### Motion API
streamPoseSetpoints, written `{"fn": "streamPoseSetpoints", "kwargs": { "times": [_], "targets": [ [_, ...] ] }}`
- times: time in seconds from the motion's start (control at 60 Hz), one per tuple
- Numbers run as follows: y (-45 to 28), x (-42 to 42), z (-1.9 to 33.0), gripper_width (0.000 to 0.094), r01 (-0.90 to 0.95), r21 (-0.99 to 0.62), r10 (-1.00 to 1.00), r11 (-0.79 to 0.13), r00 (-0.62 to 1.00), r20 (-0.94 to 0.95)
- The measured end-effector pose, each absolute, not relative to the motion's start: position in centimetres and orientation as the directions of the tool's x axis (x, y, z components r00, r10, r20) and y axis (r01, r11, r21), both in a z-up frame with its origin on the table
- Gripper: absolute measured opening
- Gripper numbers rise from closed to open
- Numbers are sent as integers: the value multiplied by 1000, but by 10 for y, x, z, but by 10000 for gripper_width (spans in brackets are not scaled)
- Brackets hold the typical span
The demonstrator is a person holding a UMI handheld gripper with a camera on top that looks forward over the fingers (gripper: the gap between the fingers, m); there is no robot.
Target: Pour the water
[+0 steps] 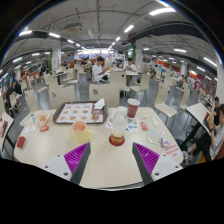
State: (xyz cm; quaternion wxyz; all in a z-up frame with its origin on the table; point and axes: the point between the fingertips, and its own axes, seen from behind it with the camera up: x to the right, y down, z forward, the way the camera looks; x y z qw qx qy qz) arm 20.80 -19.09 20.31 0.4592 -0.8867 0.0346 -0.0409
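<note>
Hand-held gripper (112, 158) open, pitcher (118, 127) just ahead.

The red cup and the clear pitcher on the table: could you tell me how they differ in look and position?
The red cup is opaque and stands beyond the fingers, farther off; the clear pitcher is see-through, sits on a red base and stands just ahead of the open gripper. Both stand upright on the pale table.
</note>
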Motion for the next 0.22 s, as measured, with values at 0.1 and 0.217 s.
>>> {"fn": "streamPoseSetpoints", "kwargs": {
  "times": [0.1,0.217],
  "targets": [
    [-198,210,204,847,10,-808,-99,-589,991,85],
    [-203,206,208,848,9,-810,-91,-587,993,77]
  ]
}}
